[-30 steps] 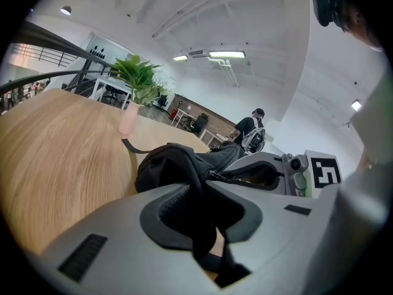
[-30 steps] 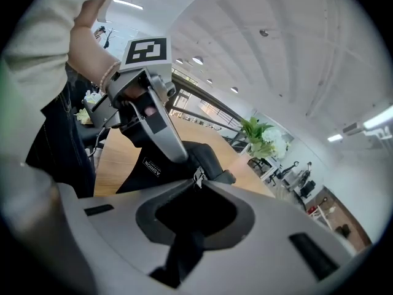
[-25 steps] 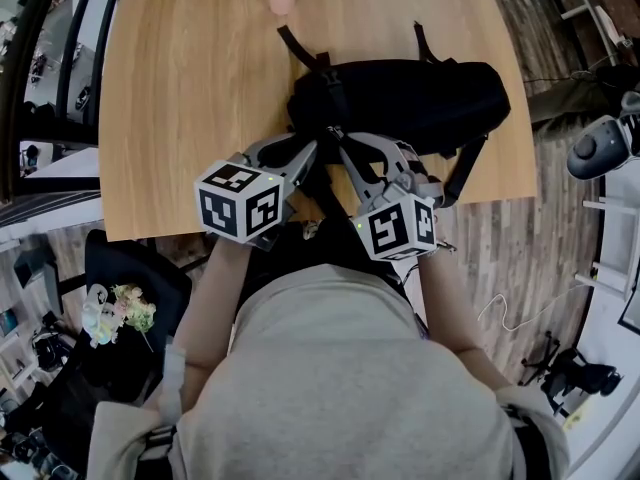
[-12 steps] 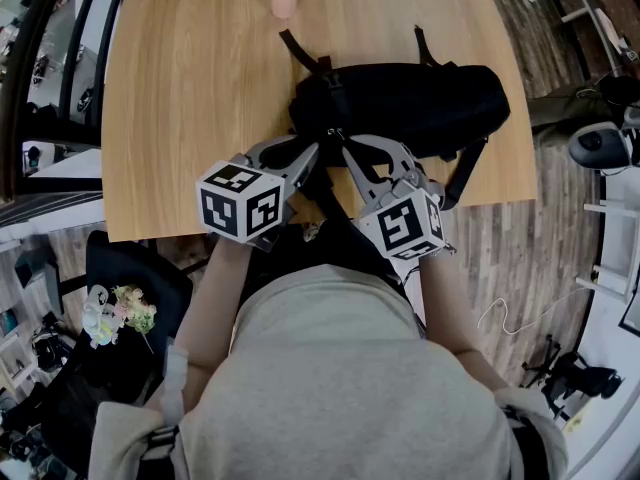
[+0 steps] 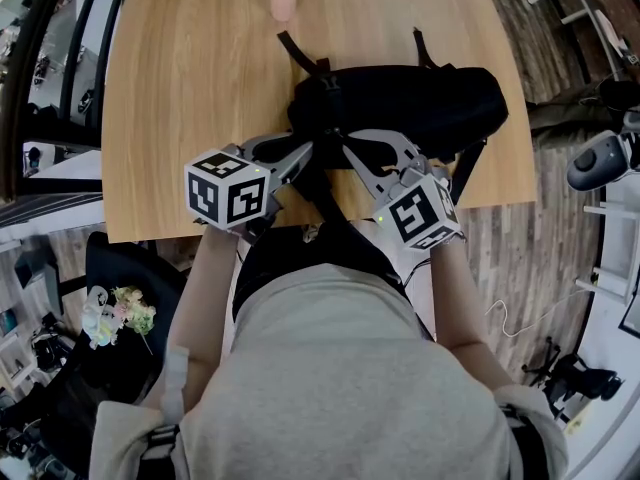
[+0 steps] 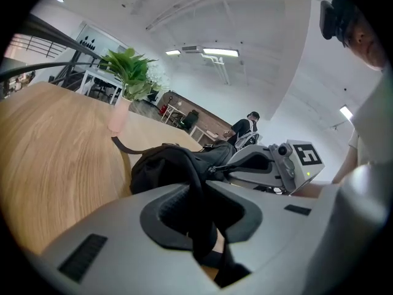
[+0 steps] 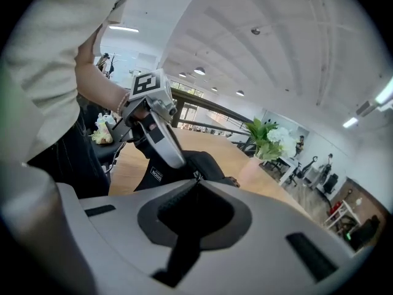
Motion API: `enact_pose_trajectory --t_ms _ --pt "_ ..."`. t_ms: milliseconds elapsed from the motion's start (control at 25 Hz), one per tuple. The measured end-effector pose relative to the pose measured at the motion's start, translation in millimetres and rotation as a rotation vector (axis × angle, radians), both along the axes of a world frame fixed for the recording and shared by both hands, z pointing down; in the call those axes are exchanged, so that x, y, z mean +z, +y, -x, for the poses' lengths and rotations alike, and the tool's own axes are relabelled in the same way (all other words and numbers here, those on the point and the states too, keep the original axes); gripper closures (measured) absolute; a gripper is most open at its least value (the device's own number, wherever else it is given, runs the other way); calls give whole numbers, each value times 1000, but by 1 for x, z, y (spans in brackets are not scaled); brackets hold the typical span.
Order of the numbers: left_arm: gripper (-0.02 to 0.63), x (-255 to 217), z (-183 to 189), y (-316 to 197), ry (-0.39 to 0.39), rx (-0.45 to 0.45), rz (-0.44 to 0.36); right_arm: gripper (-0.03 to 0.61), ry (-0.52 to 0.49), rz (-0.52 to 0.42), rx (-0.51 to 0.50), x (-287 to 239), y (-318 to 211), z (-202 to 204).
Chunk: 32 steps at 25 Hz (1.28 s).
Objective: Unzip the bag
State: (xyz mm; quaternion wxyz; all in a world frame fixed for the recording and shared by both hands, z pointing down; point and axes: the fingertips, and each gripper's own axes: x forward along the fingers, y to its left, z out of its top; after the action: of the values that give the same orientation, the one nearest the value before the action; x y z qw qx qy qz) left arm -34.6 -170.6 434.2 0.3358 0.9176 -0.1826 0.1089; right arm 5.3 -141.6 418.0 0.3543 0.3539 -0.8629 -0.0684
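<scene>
Our black bag (image 5: 420,103) lies across the near right part of the table (image 5: 170,98). Our left gripper (image 5: 308,153) clamps the bag's strap (image 6: 196,186). Our right gripper (image 5: 347,148), whose jaws have just been closing, pinches the zip pull (image 7: 196,177) at the bag's left end.

The table (image 5: 180,118) before me is light wood. A black bag (image 5: 420,103) lies on its near half, long side running left to right. Two straps (image 5: 300,53) trail from the bag toward the far edge. At that edge stands a pink vase (image 5: 283,1) holding a green plant (image 6: 130,72), apart from the bag.
</scene>
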Motion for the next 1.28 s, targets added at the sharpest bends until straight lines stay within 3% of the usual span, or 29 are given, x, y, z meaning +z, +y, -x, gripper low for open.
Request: enact_pose_trajectory --t_ms 200,600,1080,1280 --pt "540 1 -1 -1 -12 -11 -5 558 20 -13 -12 5 -1 -2" --pt "540 2 -4 1 -32 -27 -11 549 156 -47 -18 25 -3 -9" --pt "540 3 -6 2 -39 -31 -16 546 202 -24 -35 37 -4 -17" --pt "540 3 -4 2 -47 -43 -26 558 97 7 7 28 -3 -18"
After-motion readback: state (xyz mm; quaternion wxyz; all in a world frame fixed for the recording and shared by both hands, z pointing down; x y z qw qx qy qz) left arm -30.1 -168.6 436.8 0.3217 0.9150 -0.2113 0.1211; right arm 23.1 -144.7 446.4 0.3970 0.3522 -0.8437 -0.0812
